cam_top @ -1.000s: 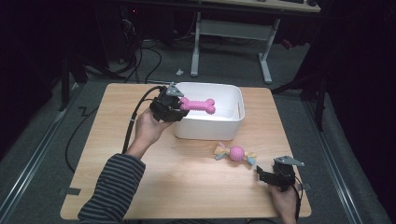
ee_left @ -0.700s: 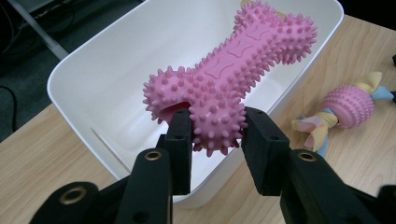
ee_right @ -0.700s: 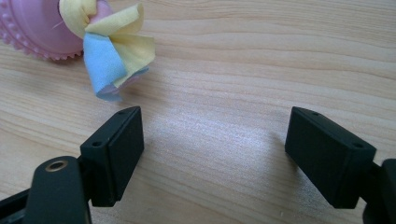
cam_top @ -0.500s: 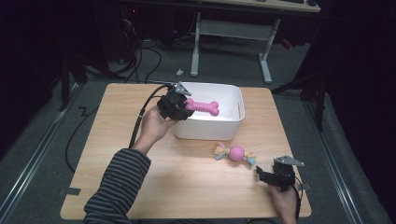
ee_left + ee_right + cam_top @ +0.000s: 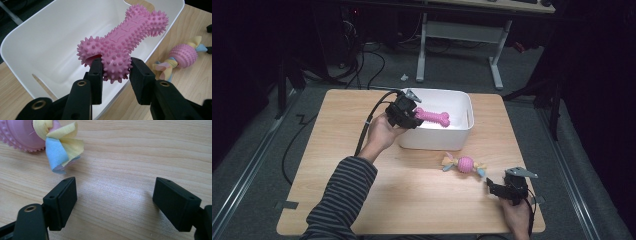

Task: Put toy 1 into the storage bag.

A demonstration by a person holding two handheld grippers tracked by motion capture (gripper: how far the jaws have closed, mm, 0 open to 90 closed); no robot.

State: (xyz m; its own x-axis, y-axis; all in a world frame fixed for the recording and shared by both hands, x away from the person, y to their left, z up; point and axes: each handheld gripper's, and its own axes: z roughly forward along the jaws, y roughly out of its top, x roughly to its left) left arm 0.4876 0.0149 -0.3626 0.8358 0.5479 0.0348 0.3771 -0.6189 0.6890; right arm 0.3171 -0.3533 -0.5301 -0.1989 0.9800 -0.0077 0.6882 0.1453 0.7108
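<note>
A pink spiky bone toy (image 5: 433,117) (image 5: 125,42) hangs over the white bin (image 5: 462,135) (image 5: 37,45), pinched at one knobbed end by my left gripper (image 5: 414,119) (image 5: 116,68), which is shut on it. A pink ball toy with yellow and blue cloth tails (image 5: 465,164) (image 5: 183,55) (image 5: 60,147) lies on the wooden table (image 5: 412,195) in front of the bin. My right gripper (image 5: 492,186) (image 5: 113,202) rests low near the table's front right corner, open, with bare wood between its jaws and the ball toy's cloth tail just beyond them.
The bin stands at the back middle of the table; its inside looks bare. A cable (image 5: 367,127) trails from the left gripper off the table's left side. A striped sleeve (image 5: 342,200) reaches across the front left. Beyond the table stand a desk frame (image 5: 462,40) and dark floor.
The left gripper has carried the bone toy to the right, from the bin's left rim to over its inside. The right gripper has stayed put.
</note>
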